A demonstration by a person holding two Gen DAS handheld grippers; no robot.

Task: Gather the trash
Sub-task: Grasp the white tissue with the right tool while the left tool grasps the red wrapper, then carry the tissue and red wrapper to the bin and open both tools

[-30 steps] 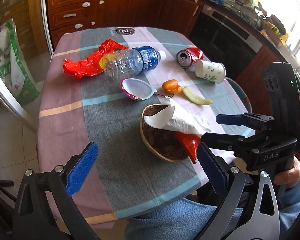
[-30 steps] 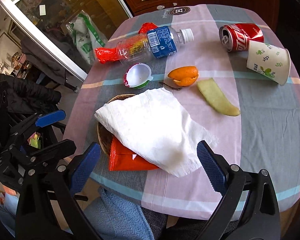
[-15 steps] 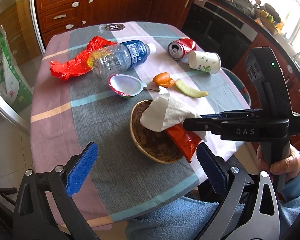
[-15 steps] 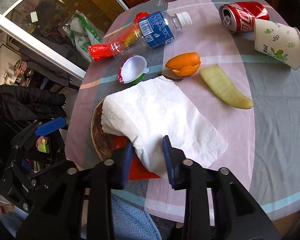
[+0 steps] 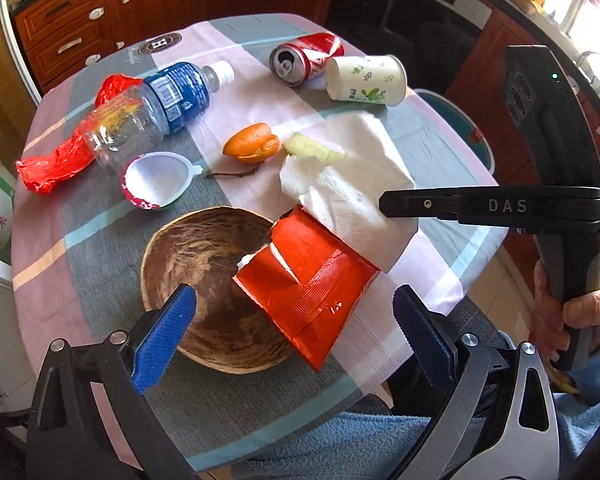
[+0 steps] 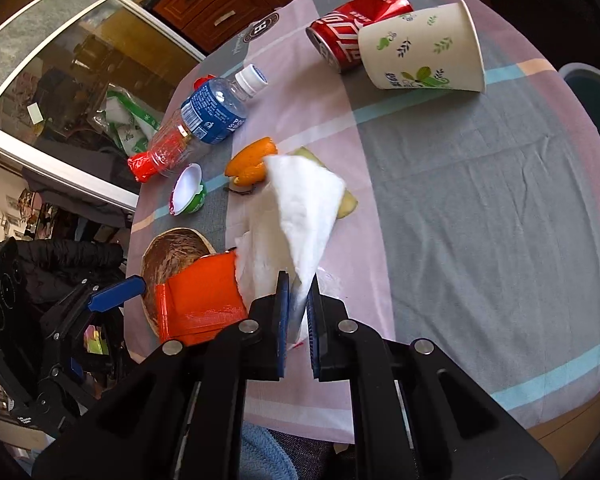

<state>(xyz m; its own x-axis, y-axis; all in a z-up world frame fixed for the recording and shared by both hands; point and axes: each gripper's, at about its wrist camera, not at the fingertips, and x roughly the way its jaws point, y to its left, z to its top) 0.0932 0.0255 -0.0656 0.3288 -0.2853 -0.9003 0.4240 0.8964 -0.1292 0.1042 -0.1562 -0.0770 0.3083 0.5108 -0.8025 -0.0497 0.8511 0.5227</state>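
Observation:
My right gripper (image 6: 298, 300) is shut on a white paper napkin (image 6: 296, 208) and holds it lifted above the table; it also shows in the left wrist view (image 5: 352, 188). An orange-red carton (image 5: 304, 284) leans over the rim of a wicker basket (image 5: 172, 248). My left gripper (image 5: 296, 328) is open and empty, just in front of the basket and carton. On the table lie a plastic bottle (image 5: 156, 108), a red wrapper (image 5: 52, 164), a yogurt cup (image 5: 154, 180), an orange peel (image 5: 252, 146), a pale peel slice (image 5: 312, 150), a red can (image 5: 300, 60) and a paper cup (image 5: 366, 80).
The table wears a striped cloth (image 6: 480, 220) and its near edge is close to both grippers. Wooden cabinets (image 5: 140, 4) stand behind it. A glass door (image 6: 60, 80) is at the left. A teal chair seat (image 5: 452, 120) sits at the table's right side.
My right gripper has shut on the napkin and pulled it up and to the right, off the basket, which uncovers the carton. My left gripper has moved closer to the basket.

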